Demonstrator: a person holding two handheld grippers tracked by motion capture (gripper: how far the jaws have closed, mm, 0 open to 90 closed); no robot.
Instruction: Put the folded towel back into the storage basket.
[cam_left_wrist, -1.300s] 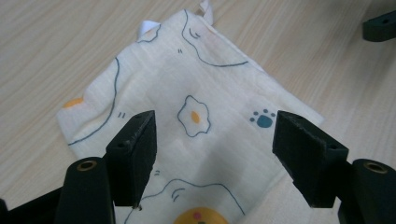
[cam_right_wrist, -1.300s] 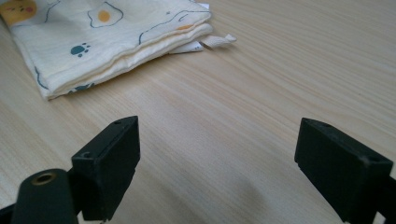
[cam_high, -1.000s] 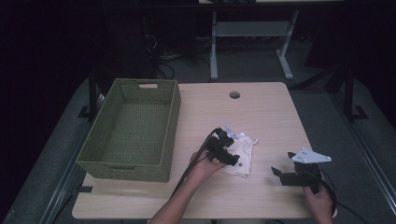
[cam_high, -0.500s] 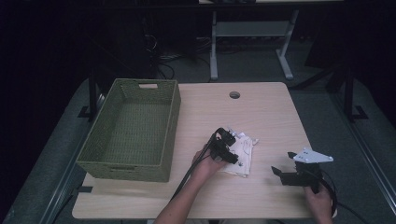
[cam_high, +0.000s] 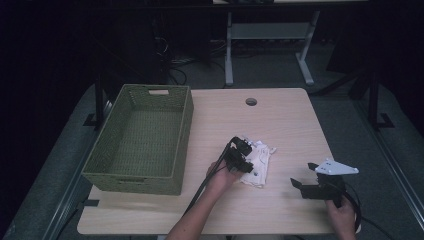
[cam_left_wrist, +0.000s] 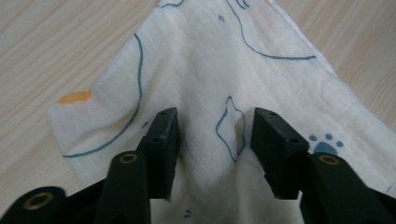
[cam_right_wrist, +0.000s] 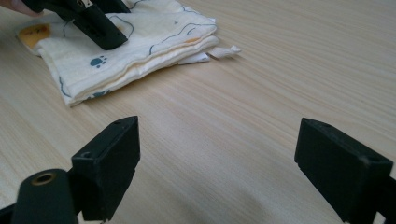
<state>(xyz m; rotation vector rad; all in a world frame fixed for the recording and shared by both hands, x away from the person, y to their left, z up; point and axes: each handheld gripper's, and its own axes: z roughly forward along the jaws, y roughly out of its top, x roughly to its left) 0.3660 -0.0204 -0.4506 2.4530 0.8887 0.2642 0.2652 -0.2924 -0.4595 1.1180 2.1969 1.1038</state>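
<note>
Left tongs (cam_left_wrist: 212, 140) sat down on the folded cloth (cam_left_wrist: 224, 60), jaws had just been closing in, with a raised fold of fabric between them; pads looked not quite pressing the fold, hard to tell from the left gripper view. Lower part of the cloth was cut off at that view's bottom edge. In the high view the left tongs (cam_high: 239, 156) covered the cloth's (cam_high: 260, 160) left part, print too small to read there. Cloth lay on the surface (cam_high: 280, 115) right of centre, near the front edge, well apart from the green basket (cam_high: 142, 140) at the left. Right tongs (cam_right_wrist: 215, 163) were spread wide over bare wood, nothing between them, hovering near the cloth (cam_right_wrist: 140, 42); its far end was cut off at the top edge. Right tongs (cam_high: 307, 180) sat near the front right corner. Surface was pale wood with a round cable hole (cam_high: 251, 101). Room behind was dark; a desk frame (cam_high: 270, 45) was barely visible.
</note>
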